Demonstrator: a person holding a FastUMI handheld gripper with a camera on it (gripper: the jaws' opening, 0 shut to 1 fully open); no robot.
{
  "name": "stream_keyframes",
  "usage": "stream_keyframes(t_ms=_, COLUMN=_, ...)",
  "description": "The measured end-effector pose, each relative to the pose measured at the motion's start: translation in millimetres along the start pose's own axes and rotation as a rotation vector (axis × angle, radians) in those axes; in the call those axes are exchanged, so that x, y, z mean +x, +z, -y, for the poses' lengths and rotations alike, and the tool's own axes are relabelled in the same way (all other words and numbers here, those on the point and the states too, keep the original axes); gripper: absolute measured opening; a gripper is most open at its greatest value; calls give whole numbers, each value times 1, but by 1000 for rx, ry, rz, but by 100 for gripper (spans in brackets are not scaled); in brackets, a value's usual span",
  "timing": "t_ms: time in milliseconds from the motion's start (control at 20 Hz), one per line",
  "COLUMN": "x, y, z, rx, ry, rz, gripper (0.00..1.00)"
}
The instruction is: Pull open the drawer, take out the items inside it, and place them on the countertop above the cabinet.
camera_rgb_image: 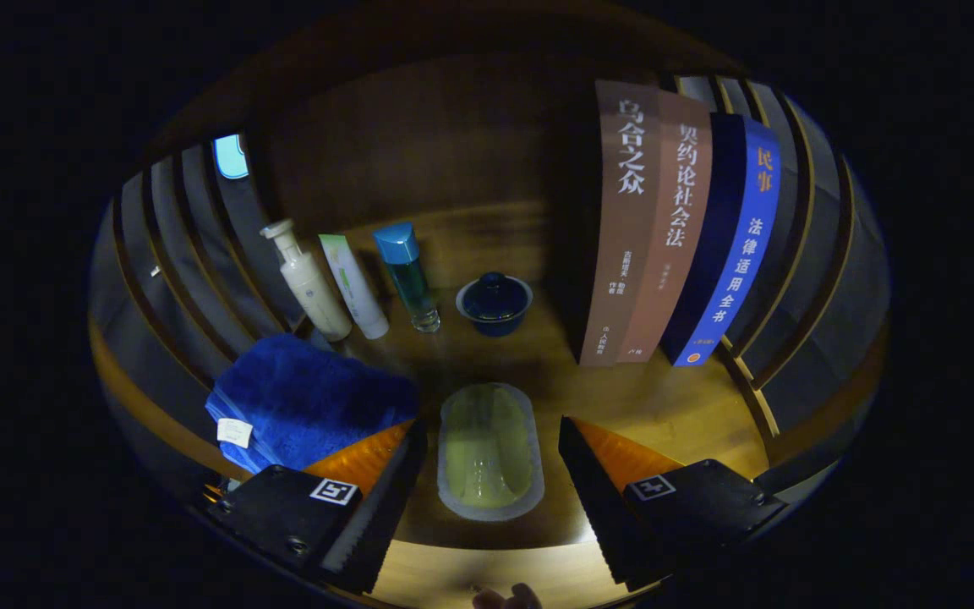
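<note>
Packet: clear yellow-green packet [489, 450] lies flat on the desk [664, 406], lower centre, between my fingers, untouched
Tool: my tool [491, 499] is wide open, holding nothing; likely just set it here
Beyond: blue towel [309, 397] left; bottles [352, 283], lidded cup [494, 303]; books [673, 228] upright

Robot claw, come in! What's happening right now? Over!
Tongs open, straddling the yellowish pouch lying on the wooden countertop, not pressing it. Blue towel just left, bottles and books beyond. Nothing blocking.

place: home shelf nook | evidence: wooden countertop [664, 406]; upright books [673, 228]; toiletry bottles [352, 283]; folded blue towel [301, 397]
</note>
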State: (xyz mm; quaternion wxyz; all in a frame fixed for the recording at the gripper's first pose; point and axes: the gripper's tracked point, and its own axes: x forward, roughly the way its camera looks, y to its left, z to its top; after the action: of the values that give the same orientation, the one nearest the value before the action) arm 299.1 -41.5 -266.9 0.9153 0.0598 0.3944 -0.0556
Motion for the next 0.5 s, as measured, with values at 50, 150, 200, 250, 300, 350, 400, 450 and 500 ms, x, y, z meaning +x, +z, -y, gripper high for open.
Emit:
stream_keyframes(t_ms=50, x=-9, y=0, z=-1, rx=2, ry=2, rz=18, gripper=100)
stream_keyframes(t_ms=150, x=-35, y=-1, z=-6, rx=3, ry=17, rz=70, gripper=100)
stream_keyframes(t_ms=200, x=-50, y=-1, z=-9, rx=0, ry=30, rz=108, gripper=100)
stream_keyframes(t_ms=250, x=-68, y=-1, z=-14, rx=-8, ry=48, rz=153, gripper=100)
stream_keyframes(t_ms=300, x=-87, y=-3, z=-17, rx=-19, ry=61, rz=203, gripper=100)
stream_keyframes(t_ms=350, x=-107, y=-5, z=-18, rx=-32, ry=67, rz=252, gripper=100)
stream_keyframes(t_ms=400, x=-129, y=-8, z=-22, rx=-46, ry=80, rz=300, gripper=99)
stream_keyframes(t_ms=450, x=-149, y=-11, z=-25, rx=-55, ry=87, rz=347, gripper=99)
stream_keyframes(t_ms=500, x=-171, y=-15, z=-25, rx=-60, ry=92, rz=392, gripper=99)
